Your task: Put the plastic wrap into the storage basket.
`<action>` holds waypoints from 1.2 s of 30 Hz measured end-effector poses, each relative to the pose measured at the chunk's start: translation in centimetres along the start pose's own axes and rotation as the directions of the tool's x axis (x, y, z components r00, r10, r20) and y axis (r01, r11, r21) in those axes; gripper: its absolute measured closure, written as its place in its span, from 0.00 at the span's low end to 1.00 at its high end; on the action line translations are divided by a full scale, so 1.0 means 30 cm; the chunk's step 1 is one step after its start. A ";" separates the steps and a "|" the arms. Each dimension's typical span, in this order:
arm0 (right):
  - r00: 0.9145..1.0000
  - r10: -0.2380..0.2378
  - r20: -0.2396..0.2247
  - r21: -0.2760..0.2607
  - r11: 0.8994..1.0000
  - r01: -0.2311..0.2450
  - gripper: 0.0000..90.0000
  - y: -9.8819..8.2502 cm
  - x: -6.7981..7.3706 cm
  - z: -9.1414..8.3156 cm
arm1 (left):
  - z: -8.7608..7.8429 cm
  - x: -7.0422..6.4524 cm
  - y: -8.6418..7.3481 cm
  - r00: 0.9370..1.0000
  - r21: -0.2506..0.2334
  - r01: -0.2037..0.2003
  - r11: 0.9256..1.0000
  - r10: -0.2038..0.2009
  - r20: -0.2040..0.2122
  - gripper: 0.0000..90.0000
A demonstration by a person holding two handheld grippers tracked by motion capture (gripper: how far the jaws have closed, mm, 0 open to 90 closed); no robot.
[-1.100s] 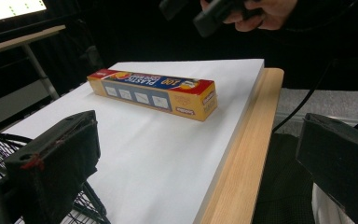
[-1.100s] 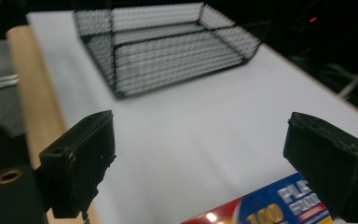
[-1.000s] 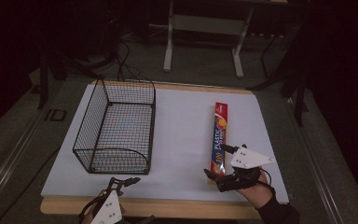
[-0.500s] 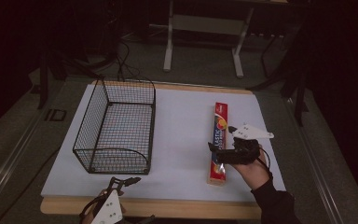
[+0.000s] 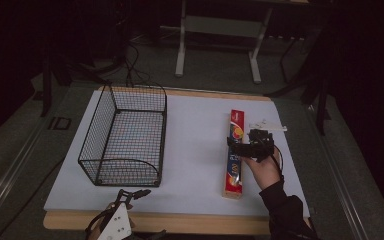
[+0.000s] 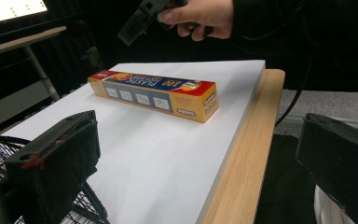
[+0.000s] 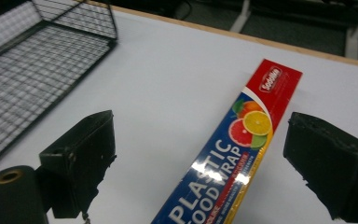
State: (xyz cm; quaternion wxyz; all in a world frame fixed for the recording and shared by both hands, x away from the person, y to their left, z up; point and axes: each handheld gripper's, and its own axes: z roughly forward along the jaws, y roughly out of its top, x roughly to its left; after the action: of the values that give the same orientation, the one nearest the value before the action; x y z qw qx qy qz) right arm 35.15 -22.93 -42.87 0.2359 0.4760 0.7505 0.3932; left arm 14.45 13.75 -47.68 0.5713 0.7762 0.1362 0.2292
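Note:
A long red and blue box of plastic food wrap (image 5: pixel 235 155) lies on the white table top, right of centre, running near to far. My right gripper (image 5: pixel 240 145) hovers over the box's middle, open, and in the right gripper view its two black jaws stand either side of the box (image 7: pixel 237 154). My left gripper (image 5: pixel 130 194) is at the table's near edge, open and holding nothing. In the left gripper view the box (image 6: pixel 154 93) lies across the table, and the person's hand (image 6: pixel 200 18) holds the right gripper above it.
A black wire basket (image 5: pixel 125 137) stands on the left part of the table, with nothing in it that I can see. The wooden table edge (image 5: pixel 180 222) runs along the front. Metal stand legs (image 5: pixel 220 45) are on the floor behind the table.
My right gripper has moved away from the front edge and along the box toward its middle. The left gripper has barely shifted.

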 end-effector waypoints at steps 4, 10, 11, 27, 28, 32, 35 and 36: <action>0.999 0.028 0.040 0.027 0.999 -0.029 0.10 -0.003 -0.006 0.046 | 0.002 -0.001 0.000 1.000 0.000 -0.002 1.000 0.002 0.004 0.00; 0.993 0.074 0.094 0.069 0.994 -0.081 0.10 -0.008 -0.018 0.109 | 0.001 -0.001 0.000 1.000 0.000 -0.004 1.000 0.004 0.003 0.00; 0.991 0.080 0.104 0.078 0.993 -0.088 0.10 -0.009 -0.020 0.119 | 0.001 -0.001 0.000 1.000 -0.001 -0.003 1.000 0.003 0.003 0.00; 0.969 0.154 0.192 0.251 0.947 -0.200 0.11 -0.051 -0.053 0.276 | 0.003 -0.001 0.000 1.000 0.001 -0.008 1.000 0.008 0.005 0.00; 0.969 0.155 0.190 0.262 0.944 -0.202 0.11 -0.052 -0.053 0.283 | 0.003 -0.001 0.000 1.000 0.002 -0.008 1.000 0.008 0.005 0.00; 0.966 0.159 0.202 0.299 0.930 -0.215 0.15 -0.059 -0.059 0.313 | 0.004 -0.002 -0.001 1.000 0.005 -0.010 1.000 0.010 0.006 0.00; 0.964 0.169 0.206 0.319 0.920 -0.229 0.15 -0.061 -0.063 0.329 | 0.003 -0.002 0.000 1.000 0.005 -0.013 1.000 0.013 0.004 0.00; 0.963 0.175 0.205 0.337 0.911 -0.237 0.16 -0.064 -0.069 0.341 | 0.004 -0.002 -0.001 1.000 0.005 -0.012 1.000 0.012 0.004 0.00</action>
State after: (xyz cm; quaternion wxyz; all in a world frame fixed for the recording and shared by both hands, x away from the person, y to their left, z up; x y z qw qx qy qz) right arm 42.48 -21.52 -50.42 0.1652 0.6196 0.7320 0.2301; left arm 14.44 13.64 -47.74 0.5683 0.7789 0.1310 0.2307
